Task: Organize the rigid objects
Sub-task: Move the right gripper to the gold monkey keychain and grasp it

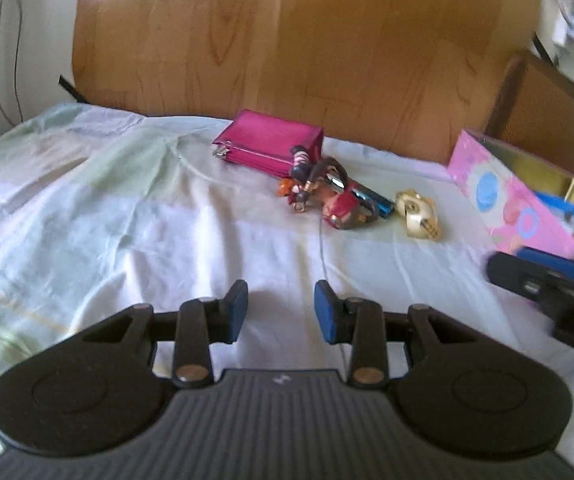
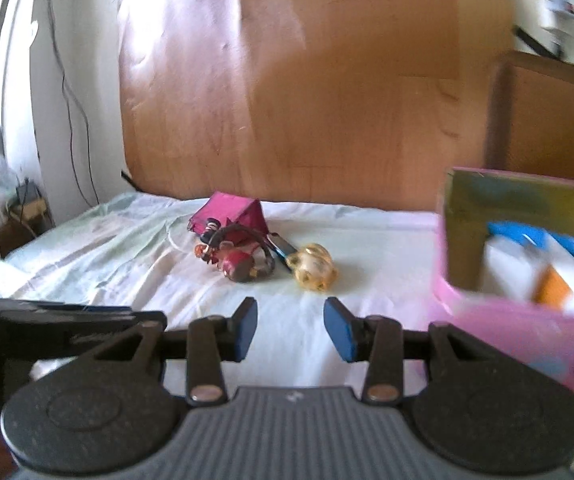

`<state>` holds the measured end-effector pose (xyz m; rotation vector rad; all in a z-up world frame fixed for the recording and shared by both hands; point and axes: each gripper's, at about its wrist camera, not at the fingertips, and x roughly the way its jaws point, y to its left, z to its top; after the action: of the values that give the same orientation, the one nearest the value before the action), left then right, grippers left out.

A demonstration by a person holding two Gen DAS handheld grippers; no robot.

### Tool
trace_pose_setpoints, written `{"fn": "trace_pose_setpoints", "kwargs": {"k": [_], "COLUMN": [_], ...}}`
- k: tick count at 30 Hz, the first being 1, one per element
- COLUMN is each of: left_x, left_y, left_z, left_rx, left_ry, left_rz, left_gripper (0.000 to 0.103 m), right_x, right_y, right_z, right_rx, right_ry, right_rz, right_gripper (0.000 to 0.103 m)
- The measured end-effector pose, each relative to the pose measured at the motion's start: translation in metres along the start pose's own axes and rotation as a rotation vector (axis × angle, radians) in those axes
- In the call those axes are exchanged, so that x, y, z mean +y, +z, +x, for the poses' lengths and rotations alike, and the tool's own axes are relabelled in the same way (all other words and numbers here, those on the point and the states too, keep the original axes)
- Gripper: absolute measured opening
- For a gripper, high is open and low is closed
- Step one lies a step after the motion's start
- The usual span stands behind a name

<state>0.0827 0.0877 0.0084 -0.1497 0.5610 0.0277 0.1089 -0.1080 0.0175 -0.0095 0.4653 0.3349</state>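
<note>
While both of our tools hang low over the pale bedsheet [image 1: 87,208], we see the left gripper [image 1: 281,312] at the bottom centre of its own view with its blue pads spread apart and only cloth between them. Our right gripper [image 2: 290,330] sits likewise at the bottom centre of the right wrist view, released, its pads parted over bare sheet; in the left view it pokes in from the right edge as a dark blurred shape. Above the pads, near the middle of each frame, lies a small cluster: a magenta wallet [image 1: 269,146] farthest back, a dark-haired figurine [image 1: 303,180] leaning against its front corner, a red toy [image 1: 347,210] touching the figurine, a blue metallic cylinder [image 1: 375,200] tucked just behind the red toy, and a cream and gold trinket [image 1: 417,216] just beside the cylinder's end. At the right of both views stands a pink patterned box [image 1: 499,196], open at the top, well apart from the cluster; in the right wrist view we see blurred blue, white and orange items inside it. A wooden headboard [image 1: 287,40] fills the upper frame.
</note>
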Motion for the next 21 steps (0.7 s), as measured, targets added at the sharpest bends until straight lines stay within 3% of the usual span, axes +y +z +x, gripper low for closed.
{"fn": "trace_pose_setpoints", "kwargs": {"k": [4, 8, 11, 15, 21], "left_x": [-0.001, 0.001, 0.002, 0.003, 0.010], "left_y": [0.000, 0.001, 0.002, 0.001, 0.002], "left_z": [-0.001, 0.000, 0.002, 0.001, 0.002], "left_rx": [-0.007, -0.010, -0.012, -0.015, 0.006], "left_ry": [-0.024, -0.046, -0.059, -0.074, -0.161], "left_rz": [0.001, -0.011, -0.014, -0.017, -0.048], "left_gripper": [0.039, 0.039, 0.039, 0.039, 0.039], "right_x": [0.009, 0.003, -0.005, -0.014, -0.002], "right_y": [0.015, 0.027, 0.029, 0.023, -0.007], "right_z": [0.041, 0.082, 0.107, 0.096, 0.039], "right_rx": [0.028, 0.098, 0.189, 0.193, 0.178], "right_ry": [-0.038, -0.080, -0.072, -0.030, 0.038], "right_rz": [-0.093, -0.088, -0.057, -0.007, -0.095], "right_gripper": [0.044, 0.044, 0.036, 0.036, 0.036]}}
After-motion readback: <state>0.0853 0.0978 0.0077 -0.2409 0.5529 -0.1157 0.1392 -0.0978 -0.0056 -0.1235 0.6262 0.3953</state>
